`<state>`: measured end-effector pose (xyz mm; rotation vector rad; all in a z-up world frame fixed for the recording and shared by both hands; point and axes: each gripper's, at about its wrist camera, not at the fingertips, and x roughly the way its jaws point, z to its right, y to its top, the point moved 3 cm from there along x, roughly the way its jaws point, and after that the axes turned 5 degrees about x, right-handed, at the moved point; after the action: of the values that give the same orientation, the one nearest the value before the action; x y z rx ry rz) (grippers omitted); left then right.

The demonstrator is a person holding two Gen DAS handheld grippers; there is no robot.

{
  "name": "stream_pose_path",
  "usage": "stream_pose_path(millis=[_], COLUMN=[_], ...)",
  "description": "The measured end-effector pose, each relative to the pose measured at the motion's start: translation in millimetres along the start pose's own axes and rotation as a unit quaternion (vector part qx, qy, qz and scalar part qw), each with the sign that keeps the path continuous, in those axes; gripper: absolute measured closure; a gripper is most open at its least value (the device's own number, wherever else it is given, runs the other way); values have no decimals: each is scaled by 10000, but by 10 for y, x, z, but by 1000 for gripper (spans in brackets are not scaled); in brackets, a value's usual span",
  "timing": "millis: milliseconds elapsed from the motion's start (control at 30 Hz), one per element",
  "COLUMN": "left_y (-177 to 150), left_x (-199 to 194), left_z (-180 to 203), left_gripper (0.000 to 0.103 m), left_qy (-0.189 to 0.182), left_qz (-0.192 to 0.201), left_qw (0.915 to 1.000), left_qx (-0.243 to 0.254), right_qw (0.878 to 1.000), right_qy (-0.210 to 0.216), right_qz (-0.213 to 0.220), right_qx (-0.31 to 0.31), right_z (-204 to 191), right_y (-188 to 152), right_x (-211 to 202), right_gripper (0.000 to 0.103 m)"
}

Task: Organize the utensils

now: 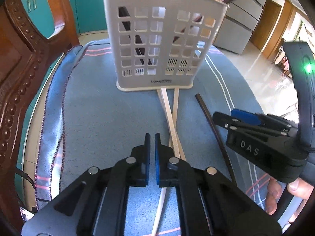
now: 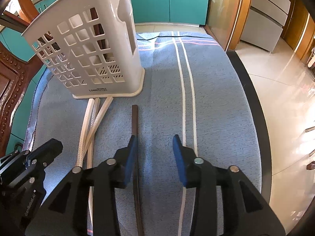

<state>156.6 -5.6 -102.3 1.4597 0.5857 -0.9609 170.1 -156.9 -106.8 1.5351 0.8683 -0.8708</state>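
My left gripper (image 1: 152, 137) has fingers nearly together, nothing between them. My right gripper (image 2: 154, 139) is spread wide, empty, above the dark chopstick (image 2: 135, 122). It lies flat on the blue cloth (image 2: 216, 98) with white stripes, on a round table. White chopsticks (image 2: 92, 122) lie crossed just beside it, tips against the base of the white perforated holder (image 2: 88, 59), which holds dark sticks. Carved wooden chair (image 1: 17, 68) to the left, teal cabinets (image 2: 169, 0) behind, glossy tiled floor (image 2: 285, 98) to the right.
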Motion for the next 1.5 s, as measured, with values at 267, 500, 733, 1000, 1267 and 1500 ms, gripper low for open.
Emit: stream_pose_path(millis=[267, 500, 733, 1000, 1267, 1500], left_y=[-31, -30, -24, 49, 61, 27], left_x=[112, 244, 255, 29, -42, -24], left_z=[149, 214, 164, 94, -106, -259], left_gripper=[66, 76, 97, 97, 97, 97], left_qy=[-41, -61, -77, -411, -401, -223], left_qz=[-149, -239, -220, 68, 98, -19], left_qw=[9998, 9995, 9997, 9991, 9982, 9983], left_qx=[152, 171, 45, -117, -430, -543], right_qw=[10000, 10000, 10000, 10000, 10000, 10000], right_qy=[-52, -49, -49, -34, -35, -33], right_qz=[5, -12, -20, -28, -36, -29], right_qx=[69, 35, 11, -48, -66, -69], right_z=[40, 29, 8, -16, -12, -14], right_y=[8, 4, -4, -35, -39, -43], right_x=[5, 7, 6, -11, -13, -19], right_gripper=[56, 53, 53, 53, 52, 49])
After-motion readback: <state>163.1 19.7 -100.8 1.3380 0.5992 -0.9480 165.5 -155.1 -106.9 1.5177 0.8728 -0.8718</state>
